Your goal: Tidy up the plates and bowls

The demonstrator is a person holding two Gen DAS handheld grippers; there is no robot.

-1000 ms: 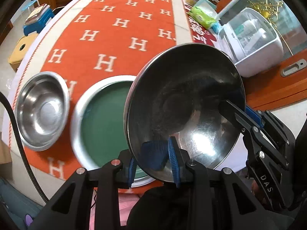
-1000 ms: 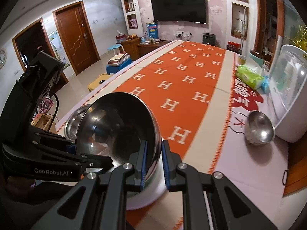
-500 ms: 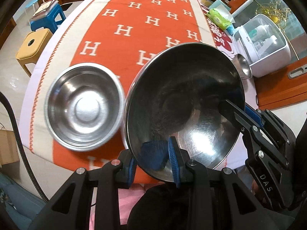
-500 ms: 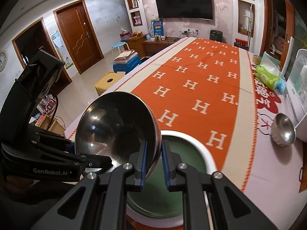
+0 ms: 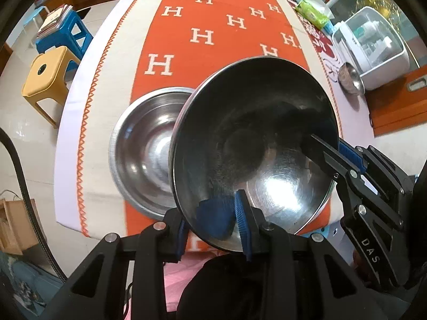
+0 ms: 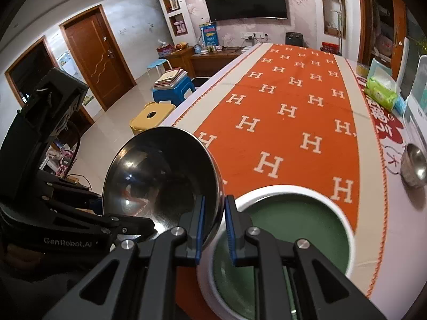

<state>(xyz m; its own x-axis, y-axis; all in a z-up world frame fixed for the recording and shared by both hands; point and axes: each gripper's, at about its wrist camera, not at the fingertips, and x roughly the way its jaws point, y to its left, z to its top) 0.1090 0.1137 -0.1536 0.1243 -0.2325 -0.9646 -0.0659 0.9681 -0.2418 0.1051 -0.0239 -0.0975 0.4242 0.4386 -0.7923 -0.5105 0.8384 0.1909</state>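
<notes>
A large steel bowl (image 5: 253, 144) hangs tilted above the table, held by its rim from two sides. My left gripper (image 5: 213, 221) is shut on the near rim, blue pads inside and outside the wall. My right gripper (image 5: 333, 154) is shut on the right rim; in the right wrist view this right gripper (image 6: 214, 213) pinches the bowl (image 6: 160, 178) edge-on. A second steel bowl (image 5: 141, 154) sits on the cloth just below and left of the held one, partly hidden by it. A green plate with a white rim (image 6: 344, 221) lies to the right of the held bowl.
A small steel bowl (image 6: 413, 165) stands at the right, beside a white appliance (image 5: 373, 50). A green tissue pack (image 6: 380, 93) lies farther back. The orange runner (image 5: 213, 34) stretches away. A yellow stool (image 5: 45, 74) and a blue stool (image 5: 64, 32) stand beyond the table's left edge.
Both grippers carried the held bowl leftward over the table. In the left wrist view the green plate slid out and the table bowl came beneath the held bowl. The green plate entered the right wrist view.
</notes>
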